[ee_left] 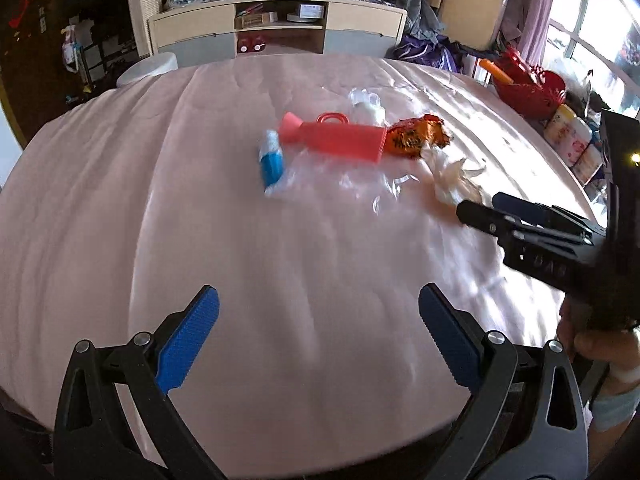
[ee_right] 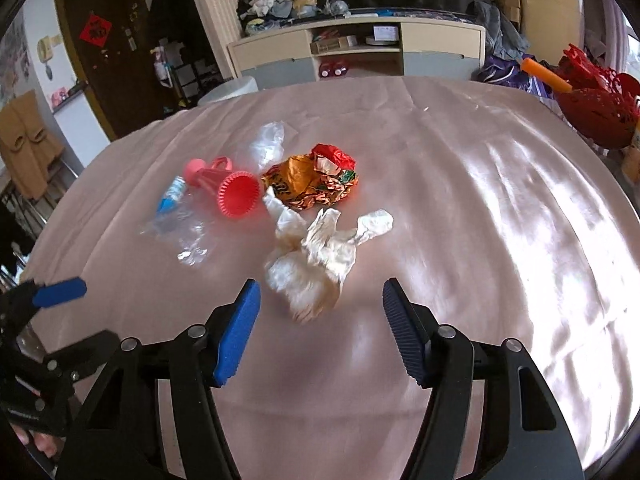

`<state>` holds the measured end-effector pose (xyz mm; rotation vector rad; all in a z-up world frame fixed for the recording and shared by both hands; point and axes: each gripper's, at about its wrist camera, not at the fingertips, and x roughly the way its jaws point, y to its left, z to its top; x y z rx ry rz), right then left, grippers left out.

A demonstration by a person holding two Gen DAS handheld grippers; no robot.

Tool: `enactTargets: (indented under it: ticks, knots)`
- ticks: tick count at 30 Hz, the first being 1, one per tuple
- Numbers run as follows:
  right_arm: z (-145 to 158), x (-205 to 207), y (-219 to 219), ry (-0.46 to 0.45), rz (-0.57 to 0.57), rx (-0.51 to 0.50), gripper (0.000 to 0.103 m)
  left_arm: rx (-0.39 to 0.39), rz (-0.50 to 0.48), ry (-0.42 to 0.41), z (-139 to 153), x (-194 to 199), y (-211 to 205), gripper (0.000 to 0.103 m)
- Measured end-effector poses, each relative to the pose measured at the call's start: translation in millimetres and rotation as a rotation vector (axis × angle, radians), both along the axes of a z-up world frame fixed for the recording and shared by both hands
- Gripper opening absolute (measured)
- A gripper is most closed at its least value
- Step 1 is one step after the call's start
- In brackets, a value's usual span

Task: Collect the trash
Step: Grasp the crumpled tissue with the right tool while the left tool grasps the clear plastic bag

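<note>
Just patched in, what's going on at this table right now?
A person holds a hand-held gripper in each hand over a pink-covered table strewn with trash. The right hand-held gripper is open, nearing the crumpled white tissue; the pads are not touching it. The left hand-held gripper is open and empty. The foil wrapper, red cup and clear plastic lie untouched.

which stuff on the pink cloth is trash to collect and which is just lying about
Trash to collect:
crumpled tissue
orange foil wrapper
clear plastic wrap
clear bag

Probably just lying about:
red plastic cup
blue tube
red basket
</note>
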<state>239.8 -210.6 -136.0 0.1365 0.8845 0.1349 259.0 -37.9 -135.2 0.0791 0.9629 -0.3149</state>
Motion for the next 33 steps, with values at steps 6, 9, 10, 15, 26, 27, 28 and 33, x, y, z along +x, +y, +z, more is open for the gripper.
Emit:
enactTargets:
  ticks: [6,9,10,15,26,27,28,33]
  knots:
    - [-2.3,9.1,-4.2,-0.019,-0.008,-0.093,0.016,0.012,-0.032,0.008,-7.0,32.6,-19.1,0.095]
    - [-3.0,8.7,-17.4,-0.019,-0.008,-0.061,0.012,0.034,-0.040,0.001,-10.4,45.8,-29.0,0.095]
    - [-3.4,8.3,-20.4,-0.020,-0.010,-0.058,0.012,0.035,-0.040,-0.002,-11.0,49.0,-31.1,0.095]
    - [-3.9,7.8,-29.6,-0.021,-0.004,-0.025,0.012,0.026,-0.048,-0.001,-14.0,64.4,-41.9,0.095]
    - [-3.9,10.9,-34.3,-0.020,0.000,0.010,0.012,0.012,-0.041,0.003,-19.8,75.7,-46.5,0.086]
    - [-3.9,10.9,-34.4,-0.020,0.000,0.010,0.012,0.013,-0.043,0.002,-19.2,73.3,-45.8,0.085]
    - [-3.8,10.7,-34.3,-0.021,-0.001,0.008,0.012,0.018,-0.044,-0.002,-17.4,69.3,-45.2,0.083]
    - [-2.1,-3.3,-28.0,-0.030,0.017,0.008,0.012,0.036,-0.027,-0.046,-2.0,43.1,-34.1,0.082]
